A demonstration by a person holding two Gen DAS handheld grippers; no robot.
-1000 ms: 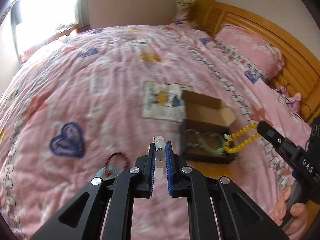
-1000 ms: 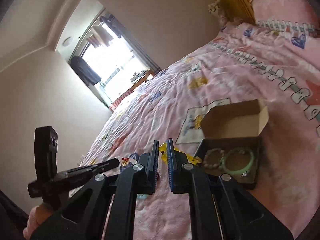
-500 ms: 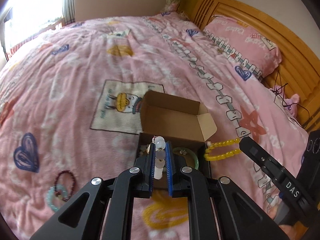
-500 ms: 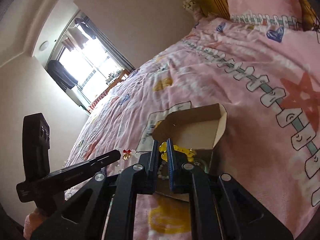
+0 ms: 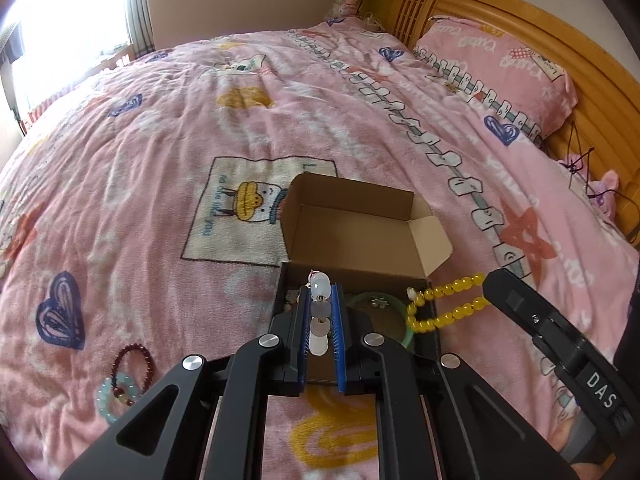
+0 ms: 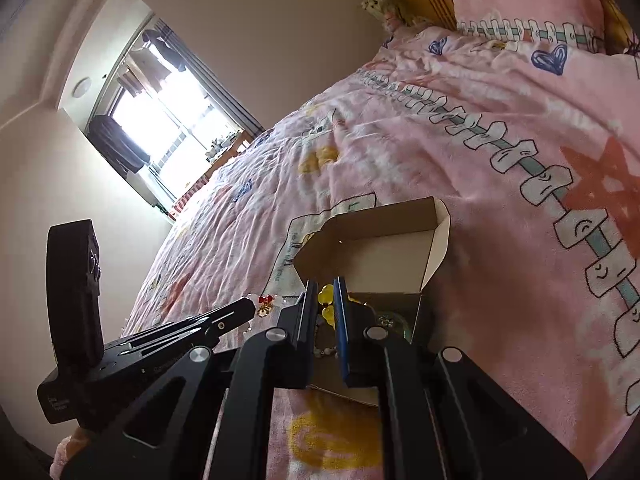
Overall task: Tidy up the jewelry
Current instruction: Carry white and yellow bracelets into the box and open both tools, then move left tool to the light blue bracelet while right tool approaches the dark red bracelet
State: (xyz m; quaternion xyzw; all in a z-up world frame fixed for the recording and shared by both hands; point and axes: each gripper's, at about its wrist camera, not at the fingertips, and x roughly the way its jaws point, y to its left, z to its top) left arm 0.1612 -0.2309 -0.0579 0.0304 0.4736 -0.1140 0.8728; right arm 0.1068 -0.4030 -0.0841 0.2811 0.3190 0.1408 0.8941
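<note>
An open cardboard box [image 5: 360, 220] lies on the pink bedspread, its lid flap up; it also shows in the right wrist view [image 6: 384, 252]. A green bangle [image 5: 394, 312] and a pale bead bracelet lie inside. My left gripper [image 5: 320, 300] is shut on a white bead bracelet [image 5: 320, 312] just over the box's near edge. My right gripper [image 6: 325, 300] is shut on a yellow bead bracelet [image 5: 444, 300], which hangs over the box's right side; in its own view the beads [image 6: 326, 304] show between the fingers.
A dark red bead bracelet [image 5: 134, 360] and a pale blue one [image 5: 116, 396] lie on the bedspread at the left. A pink pillow [image 5: 500, 64] and the wooden headboard [image 5: 580, 52] are at the back right. A window is at the far left.
Both grippers have moved toward the box with their bracelets. My left one swung right from the loose bracelets to the box's near edge. The right one closed in over the box.
</note>
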